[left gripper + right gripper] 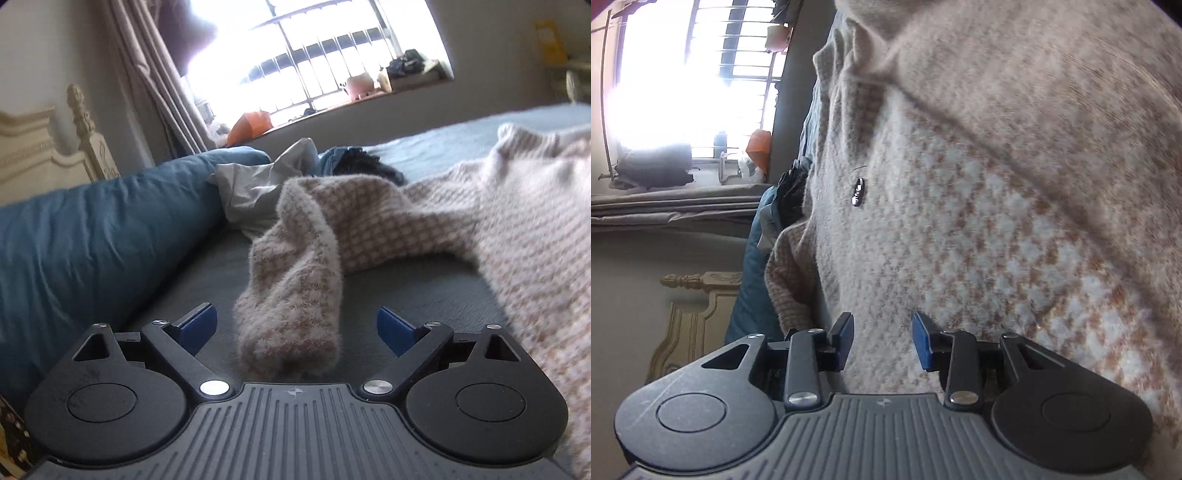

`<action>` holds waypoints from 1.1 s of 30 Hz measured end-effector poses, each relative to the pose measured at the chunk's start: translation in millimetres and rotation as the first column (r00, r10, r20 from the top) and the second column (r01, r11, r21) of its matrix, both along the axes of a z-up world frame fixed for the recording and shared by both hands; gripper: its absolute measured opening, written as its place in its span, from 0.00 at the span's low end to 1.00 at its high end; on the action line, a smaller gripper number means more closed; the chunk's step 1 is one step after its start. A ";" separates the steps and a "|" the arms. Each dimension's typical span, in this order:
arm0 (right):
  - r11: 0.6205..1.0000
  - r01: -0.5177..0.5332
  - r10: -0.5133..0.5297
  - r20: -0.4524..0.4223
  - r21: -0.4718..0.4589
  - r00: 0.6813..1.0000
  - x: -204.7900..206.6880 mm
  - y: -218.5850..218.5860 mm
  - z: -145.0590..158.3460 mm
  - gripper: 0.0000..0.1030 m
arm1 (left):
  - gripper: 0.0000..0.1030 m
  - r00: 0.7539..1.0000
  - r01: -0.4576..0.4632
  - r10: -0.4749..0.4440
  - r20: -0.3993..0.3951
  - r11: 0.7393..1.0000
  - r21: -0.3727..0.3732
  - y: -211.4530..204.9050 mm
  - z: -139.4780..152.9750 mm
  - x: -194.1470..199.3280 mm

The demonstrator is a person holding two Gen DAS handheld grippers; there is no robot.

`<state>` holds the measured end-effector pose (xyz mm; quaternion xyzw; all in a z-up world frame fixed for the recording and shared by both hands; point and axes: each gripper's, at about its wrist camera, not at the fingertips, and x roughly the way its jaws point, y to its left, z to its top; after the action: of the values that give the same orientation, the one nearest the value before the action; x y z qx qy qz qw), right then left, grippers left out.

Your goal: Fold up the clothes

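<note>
Fuzzy beige-and-white sweater (498, 221) lies spread on the bed (406, 295), one sleeve (295, 295) trailing toward the near edge beside the blue pillow (92, 240). Left hand-held gripper (296, 330): jaws wide open, straddling the sleeve end without gripping it, probably lined up to pinch it. Right hand-held gripper (882, 341): partly open over the sweater body, pads not pressing.

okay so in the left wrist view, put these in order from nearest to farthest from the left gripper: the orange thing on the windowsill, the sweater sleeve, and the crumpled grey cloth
From the left gripper:
1. Sweater sleeve, its cuff lying between the open fingers.
2. Crumpled grey cloth, farther up the bed, beside the blue pillow.
3. Orange thing, farthest, on the windowsill.
</note>
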<state>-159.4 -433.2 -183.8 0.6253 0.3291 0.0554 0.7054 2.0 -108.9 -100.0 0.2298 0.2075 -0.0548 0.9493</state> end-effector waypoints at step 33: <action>0.992 -0.040 0.051 0.091 -0.120 0.994 0.2 3.2 -5.5 0.34 | 0.10 0.862 -0.374 0.141 -0.486 0.825 -0.423 214.5 175.9 201.9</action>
<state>-159.2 -430.0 -189.4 0.5714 0.3123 0.0814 0.7545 203.9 105.6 75.9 -0.0754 0.4217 -0.0246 0.9032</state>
